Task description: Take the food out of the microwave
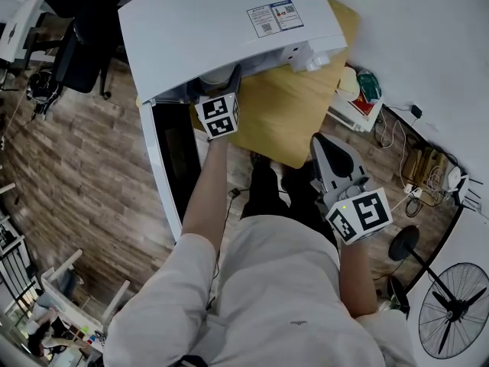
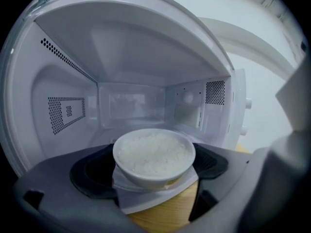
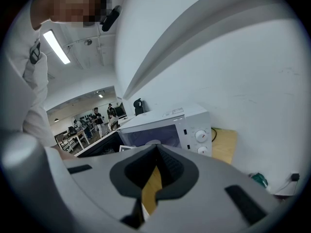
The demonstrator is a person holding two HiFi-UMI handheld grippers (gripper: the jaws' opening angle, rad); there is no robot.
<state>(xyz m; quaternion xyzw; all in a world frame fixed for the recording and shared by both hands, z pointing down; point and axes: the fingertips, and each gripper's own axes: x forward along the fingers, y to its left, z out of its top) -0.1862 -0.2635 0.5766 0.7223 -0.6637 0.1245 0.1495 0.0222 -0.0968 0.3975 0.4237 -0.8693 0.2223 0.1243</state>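
Observation:
A white bowl of rice (image 2: 154,154) sits on a white sheet at the mouth of the white microwave (image 2: 131,101), just over the wooden table (image 2: 165,217). My left gripper (image 2: 153,165) stands wide open around the bowl, one dark pad (image 2: 90,171) on each side, with slight gaps showing. In the head view its marker cube (image 1: 218,116) is at the microwave (image 1: 229,29) front, and the jaws are hidden under the top edge. My right gripper (image 1: 327,147) hangs back by the table's near edge. Its jaws (image 3: 156,149) meet at the tips with nothing between them.
The microwave door (image 1: 177,159) swings open to the left, dark glass facing up. A bag and cables (image 1: 367,90) lie right of the table (image 1: 286,113), a floor fan (image 1: 451,304) at lower right, and a black chair (image 1: 84,44) at upper left. People (image 3: 97,118) stand far off.

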